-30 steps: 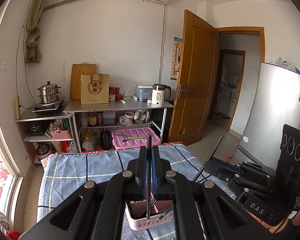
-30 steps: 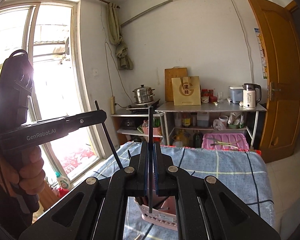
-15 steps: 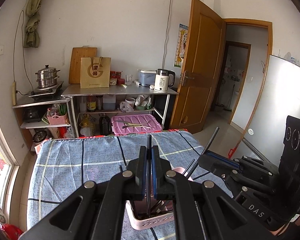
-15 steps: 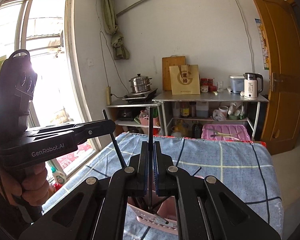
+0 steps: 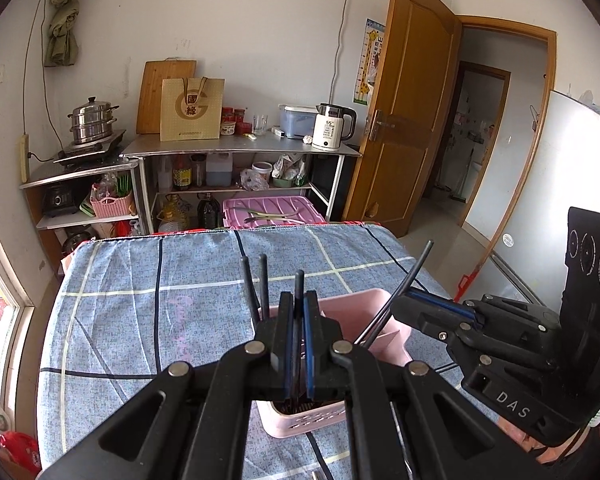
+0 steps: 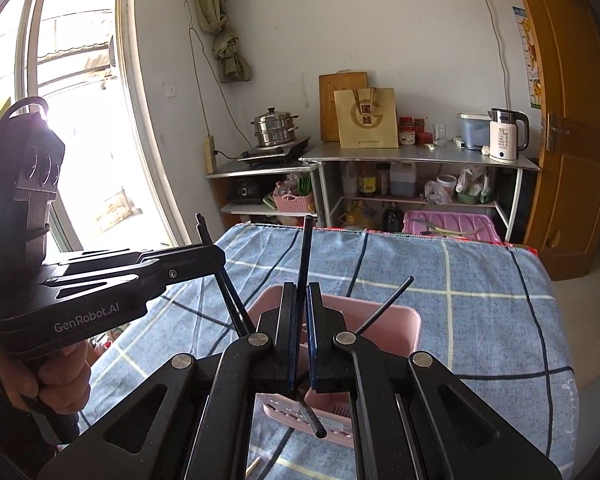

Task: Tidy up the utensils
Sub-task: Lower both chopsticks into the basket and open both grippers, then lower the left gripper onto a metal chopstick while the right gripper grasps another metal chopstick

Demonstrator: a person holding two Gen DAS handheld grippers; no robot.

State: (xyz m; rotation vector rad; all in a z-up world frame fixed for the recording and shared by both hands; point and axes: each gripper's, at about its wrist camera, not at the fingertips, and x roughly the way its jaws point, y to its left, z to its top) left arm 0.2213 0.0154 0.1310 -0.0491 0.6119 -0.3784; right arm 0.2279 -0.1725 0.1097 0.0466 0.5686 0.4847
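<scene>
A pink slotted basket stands on the blue checked tablecloth, right under both grippers. My left gripper is shut on a black chopstick held upright over the basket's near part. Two more black chopsticks stand in the basket to its left. My right gripper is shut on another black chopstick, whose lower end hangs at the basket's near wall. A further chopstick leans in the basket. Each gripper shows in the other's view: the right one, the left one.
A person's hand holds the left gripper's handle. Beyond the table's far edge stand metal shelves with a kettle, a steamer pot and a pink crate. A wooden door is open at right, a window at left.
Both grippers have sunk toward the table and tipped downward, each keeping its chopstick. The basket and the chopsticks standing in it now show larger and higher in both views.
</scene>
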